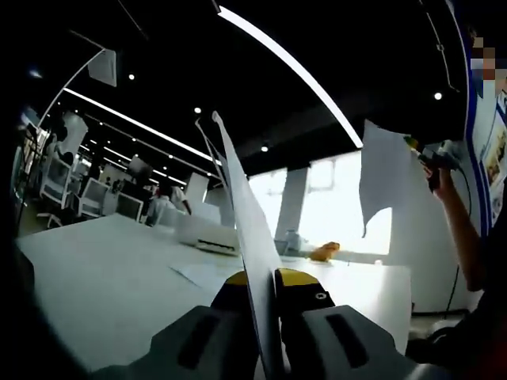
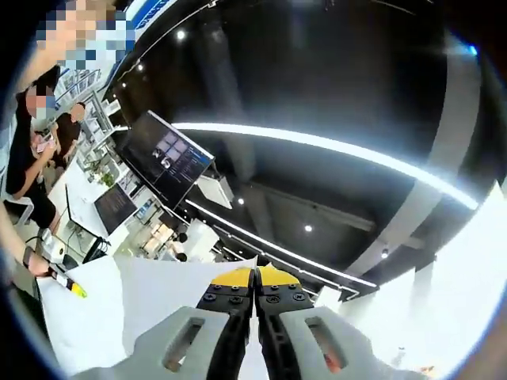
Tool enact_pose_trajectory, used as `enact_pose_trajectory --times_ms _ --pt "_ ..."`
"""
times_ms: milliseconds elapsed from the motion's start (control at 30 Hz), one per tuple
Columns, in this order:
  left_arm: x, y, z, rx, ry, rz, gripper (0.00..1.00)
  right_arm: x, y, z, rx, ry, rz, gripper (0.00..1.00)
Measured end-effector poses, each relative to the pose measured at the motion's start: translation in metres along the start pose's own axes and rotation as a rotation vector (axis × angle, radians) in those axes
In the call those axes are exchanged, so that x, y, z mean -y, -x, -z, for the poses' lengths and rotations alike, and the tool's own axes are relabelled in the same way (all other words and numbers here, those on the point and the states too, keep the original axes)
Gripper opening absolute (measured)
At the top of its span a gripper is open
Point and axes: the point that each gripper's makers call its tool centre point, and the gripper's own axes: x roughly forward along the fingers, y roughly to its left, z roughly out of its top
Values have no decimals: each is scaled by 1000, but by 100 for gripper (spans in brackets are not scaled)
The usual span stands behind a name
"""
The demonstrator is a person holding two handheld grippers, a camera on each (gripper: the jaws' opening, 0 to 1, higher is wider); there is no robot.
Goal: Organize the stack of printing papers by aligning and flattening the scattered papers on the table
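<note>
Now | left tongs (image 1: 267, 286) pinch white printing sheets (image 1: 247, 229) edge-up above white desk (image 1: 103, 277) | right tongs (image 2: 254, 289) pinch same stack | advice: tap edges down squarely, then lay flat.

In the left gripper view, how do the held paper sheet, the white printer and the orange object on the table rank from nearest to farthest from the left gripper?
1. Paper sheet: clamped between the jaws of the left gripper, standing on edge.
2. White printer: on the table, left of the sheet.
3. Orange object: right of the sheet, by the bright window; seemingly a little beyond the printer, though this is close.
</note>
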Motion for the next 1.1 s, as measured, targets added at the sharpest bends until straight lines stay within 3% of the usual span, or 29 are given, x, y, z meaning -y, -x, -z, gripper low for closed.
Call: enact_pose_trajectory --times_ms 300,767,1100 --pt "0 0 0 0 0 -1 8 -8 -3 -1 -1 25 -15 0" --pt "0 1 -1 4 2 1 8 -16 5 -21 24 47 -43 0" --pt "0 1 -1 6 0 0 8 -26 3 -18 9 42 -73 0"
